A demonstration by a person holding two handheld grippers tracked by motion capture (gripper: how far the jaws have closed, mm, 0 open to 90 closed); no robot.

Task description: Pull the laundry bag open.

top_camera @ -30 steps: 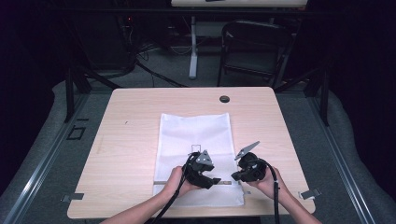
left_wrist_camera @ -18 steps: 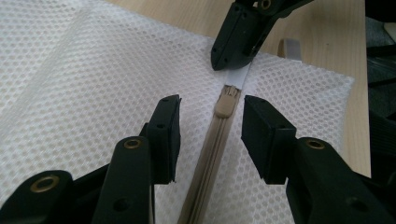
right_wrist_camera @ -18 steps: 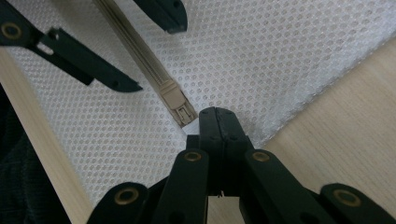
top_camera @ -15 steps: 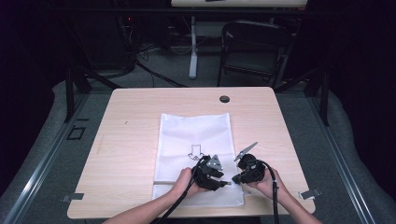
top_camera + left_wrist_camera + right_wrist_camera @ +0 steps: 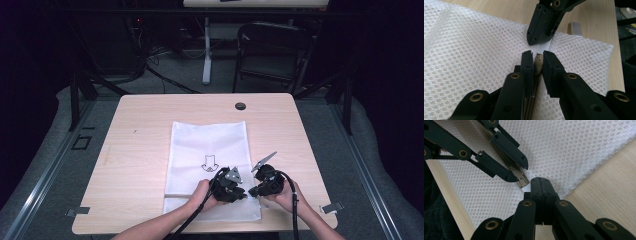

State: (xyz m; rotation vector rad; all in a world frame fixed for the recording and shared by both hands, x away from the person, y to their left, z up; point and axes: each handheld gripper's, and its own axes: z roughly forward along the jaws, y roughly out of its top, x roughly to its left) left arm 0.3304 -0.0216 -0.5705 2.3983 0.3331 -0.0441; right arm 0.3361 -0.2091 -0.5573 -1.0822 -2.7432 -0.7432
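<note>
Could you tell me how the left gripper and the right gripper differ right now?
The left gripper has just been closing around the tan zipper pull, a slight gap remaining; the right gripper is fully shut, pinching the white tape end. Both are black and work on the white mesh bag.

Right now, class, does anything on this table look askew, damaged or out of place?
Nothing stands out. The white mesh zip bag lies flat and square on the light wooden table. The left tool has just been closing around the beige zipper slider; the right tool pinches the bag's end tab.
</note>
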